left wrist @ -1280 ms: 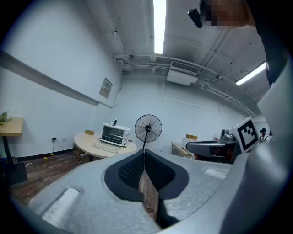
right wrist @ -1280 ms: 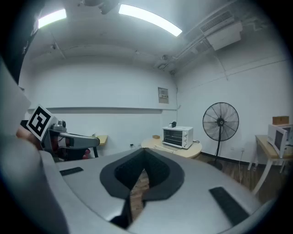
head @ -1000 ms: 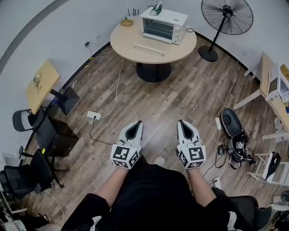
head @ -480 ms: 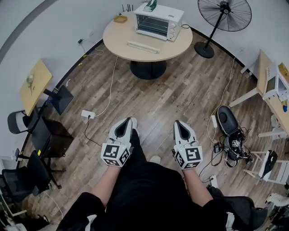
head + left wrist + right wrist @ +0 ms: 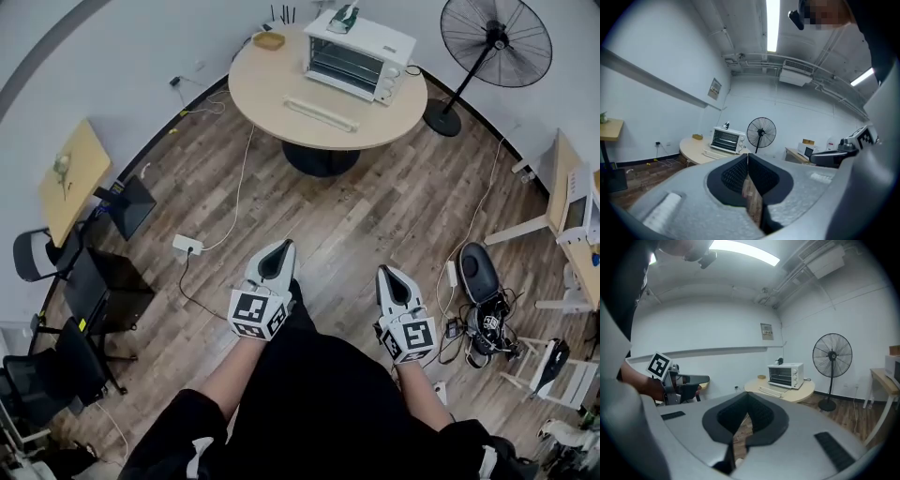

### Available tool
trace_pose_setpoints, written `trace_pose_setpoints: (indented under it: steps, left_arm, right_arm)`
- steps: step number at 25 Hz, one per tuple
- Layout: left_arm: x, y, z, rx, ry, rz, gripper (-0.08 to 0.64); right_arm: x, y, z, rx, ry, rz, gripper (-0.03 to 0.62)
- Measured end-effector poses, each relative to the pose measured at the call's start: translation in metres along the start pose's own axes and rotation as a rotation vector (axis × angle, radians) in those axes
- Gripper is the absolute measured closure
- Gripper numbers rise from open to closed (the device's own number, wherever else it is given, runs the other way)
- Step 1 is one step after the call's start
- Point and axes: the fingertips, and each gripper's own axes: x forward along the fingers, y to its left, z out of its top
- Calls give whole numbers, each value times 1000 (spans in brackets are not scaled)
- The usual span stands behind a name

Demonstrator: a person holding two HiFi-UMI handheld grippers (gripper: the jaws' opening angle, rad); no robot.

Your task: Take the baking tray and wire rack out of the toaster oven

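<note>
Toaster oven [image 5: 359, 58] on round table [image 5: 272, 89] — door shut; left tongs [image 5: 282, 247], right tongs [image 5: 385, 273] closed, empty.

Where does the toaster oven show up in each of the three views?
Head view: toaster oven at top centre, on the round table.
Left gripper view: toaster oven left of centre.
Right gripper view: toaster oven right of centre.
Shared landmark: standing fan to its right.

White toaster oven [image 5: 359, 56] sits on round table [image 5: 270, 92], door seemingly shut.
</note>
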Motion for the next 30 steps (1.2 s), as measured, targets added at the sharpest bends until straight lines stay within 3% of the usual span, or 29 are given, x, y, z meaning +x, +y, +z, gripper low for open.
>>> trace_pose_setpoints:
  steps: [4, 9, 14, 25, 30]
  left_arm:
    - [42, 58, 5, -85, 16, 6, 540]
    - [92, 120, 35, -75, 8, -13, 540]
    - [129, 167, 63, -68, -5, -29, 540]
    - [178, 242, 83, -97, 9, -135, 540]
    - [189, 262, 79, -108, 19, -134, 540]
  right_arm:
    - [58, -9, 28, 115, -11, -9, 591]
    - [134, -16, 75, 16, -17, -27, 591]
    - [199, -32, 100, 7, 3, -81, 591]
    - [301, -16, 106, 5, 85, -107, 591]
    - [322, -4, 101, -5, 97, -95, 591]
